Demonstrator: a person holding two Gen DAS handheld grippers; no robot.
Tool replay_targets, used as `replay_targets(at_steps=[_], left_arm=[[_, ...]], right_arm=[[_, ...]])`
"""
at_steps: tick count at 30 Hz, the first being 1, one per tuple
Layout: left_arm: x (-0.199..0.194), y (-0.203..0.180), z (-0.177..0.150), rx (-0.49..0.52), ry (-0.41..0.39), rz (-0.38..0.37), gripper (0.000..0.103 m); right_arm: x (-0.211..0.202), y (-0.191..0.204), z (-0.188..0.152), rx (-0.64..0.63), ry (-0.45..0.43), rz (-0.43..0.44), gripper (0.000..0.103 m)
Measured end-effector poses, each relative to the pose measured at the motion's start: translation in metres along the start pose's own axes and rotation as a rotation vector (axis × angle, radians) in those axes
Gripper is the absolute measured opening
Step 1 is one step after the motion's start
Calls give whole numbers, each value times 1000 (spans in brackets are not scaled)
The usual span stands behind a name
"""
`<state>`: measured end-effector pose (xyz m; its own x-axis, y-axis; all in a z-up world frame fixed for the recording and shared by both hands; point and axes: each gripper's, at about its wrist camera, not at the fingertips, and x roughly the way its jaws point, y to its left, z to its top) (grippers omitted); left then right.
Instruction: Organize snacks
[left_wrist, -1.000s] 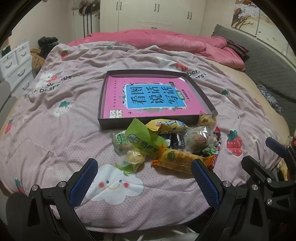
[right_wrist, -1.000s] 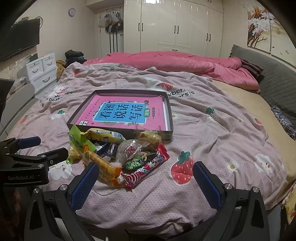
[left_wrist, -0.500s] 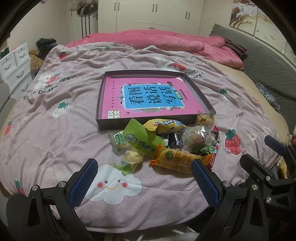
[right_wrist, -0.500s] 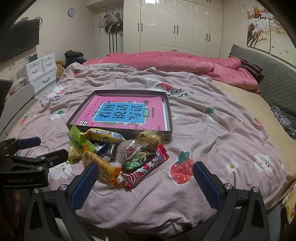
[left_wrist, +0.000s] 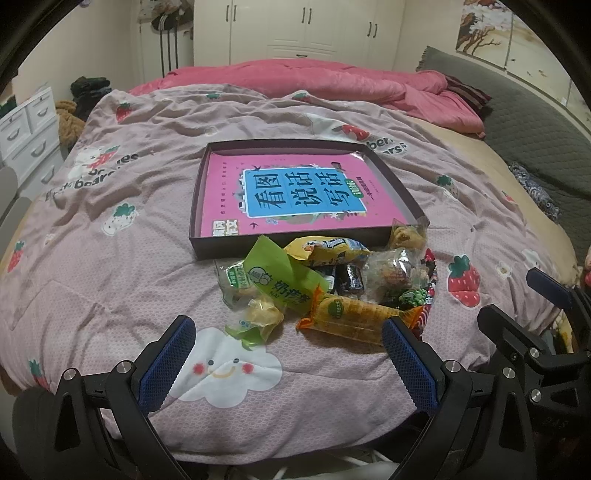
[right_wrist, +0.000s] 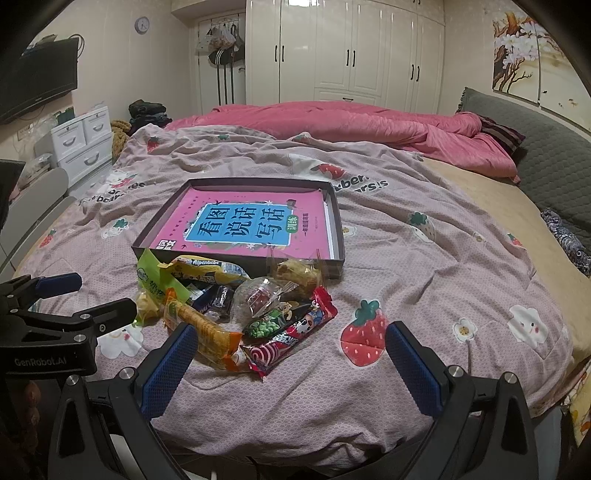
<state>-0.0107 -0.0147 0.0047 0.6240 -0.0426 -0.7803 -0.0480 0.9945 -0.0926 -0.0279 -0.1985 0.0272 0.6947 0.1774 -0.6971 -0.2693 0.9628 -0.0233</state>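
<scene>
Since both the left gripper (left_wrist: 288, 354) and right gripper (right_wrist: 288, 356) hang spread wide and empty at frame bottom, a grab into that overlapping heap of crinkly plastic snack packets (left_wrist: 328, 284) mid-frame could easily drag neighbours along instead of landing one in the shallow dark cardboard box (left_wrist: 207, 245)

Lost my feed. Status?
Left gripper and right gripper open, empty. Snacks piled before the box. Book fills the box.

This place is a bedroom in a home. A large bed (right_wrist: 480, 229) fills most of the view, covered by a pink quilt with strawberries (right_wrist: 388, 206) and a second rose-colored duvet (right_wrist: 351, 122). Behind stands a white wardrobe (right_wrist: 351, 51). A white drawer unit (right_wrist: 83, 140), a wall clock (right_wrist: 142, 24) and a television (right_wrist: 37, 81) are on the left.
</scene>
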Motion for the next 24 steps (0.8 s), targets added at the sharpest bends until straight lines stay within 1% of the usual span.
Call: replay_targets(at_steps=[15,20,24], left_arm=[[3,4,0,-8,4,4,101],[6,12,3,-30,1,11,101],[10,24,7,-67,1,6,101]], right_arm=[[7,-1,-1,11,14,15,102],[10,0,1,7,17,26,102],[16,0,2,9,23,41,102]])
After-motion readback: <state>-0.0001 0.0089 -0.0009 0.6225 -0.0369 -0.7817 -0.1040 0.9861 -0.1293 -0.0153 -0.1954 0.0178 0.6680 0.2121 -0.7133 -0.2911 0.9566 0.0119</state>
